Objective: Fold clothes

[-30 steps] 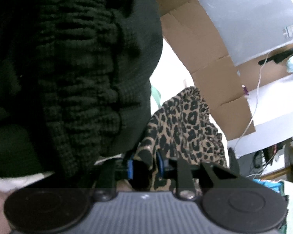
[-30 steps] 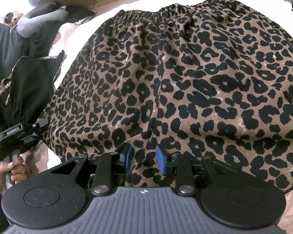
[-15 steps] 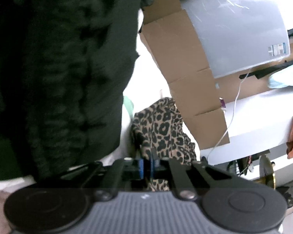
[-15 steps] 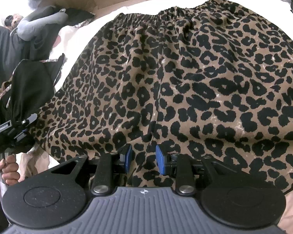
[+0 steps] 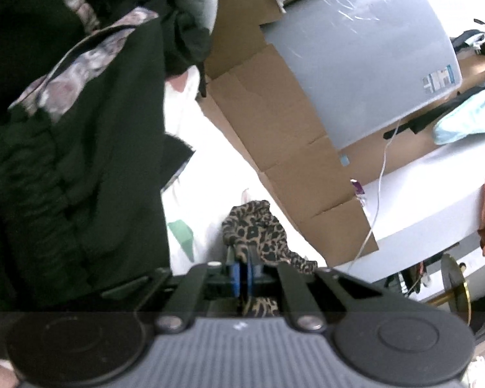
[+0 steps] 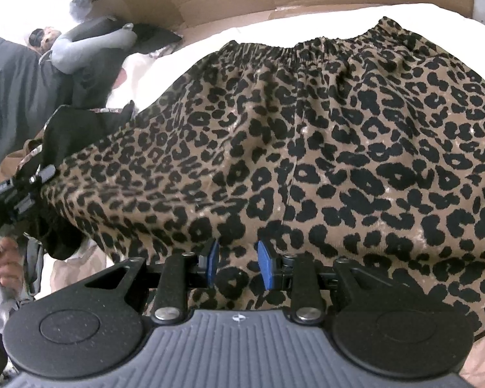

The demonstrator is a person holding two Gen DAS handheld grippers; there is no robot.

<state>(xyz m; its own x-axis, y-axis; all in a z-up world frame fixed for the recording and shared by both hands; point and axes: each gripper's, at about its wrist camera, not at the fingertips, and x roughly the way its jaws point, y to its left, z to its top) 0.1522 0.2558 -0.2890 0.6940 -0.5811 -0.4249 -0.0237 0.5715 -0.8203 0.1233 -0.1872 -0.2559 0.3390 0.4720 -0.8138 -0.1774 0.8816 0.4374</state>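
Left tongs pinched tight on leopard skirt edge. Right tongs parted, holding nothing, skirt beneath. Panel label unreadable.

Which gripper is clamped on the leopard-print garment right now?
The left gripper: its blue pads are pinched together on a bunched edge of the leopard-print garment. The right gripper hovers open above the fabric.

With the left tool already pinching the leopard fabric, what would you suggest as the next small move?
Probably close the right tool on the leopard-print garment's near hem: its pads are open with fabric between them, while the left tool is shut on a corner, so both grips can lift together.
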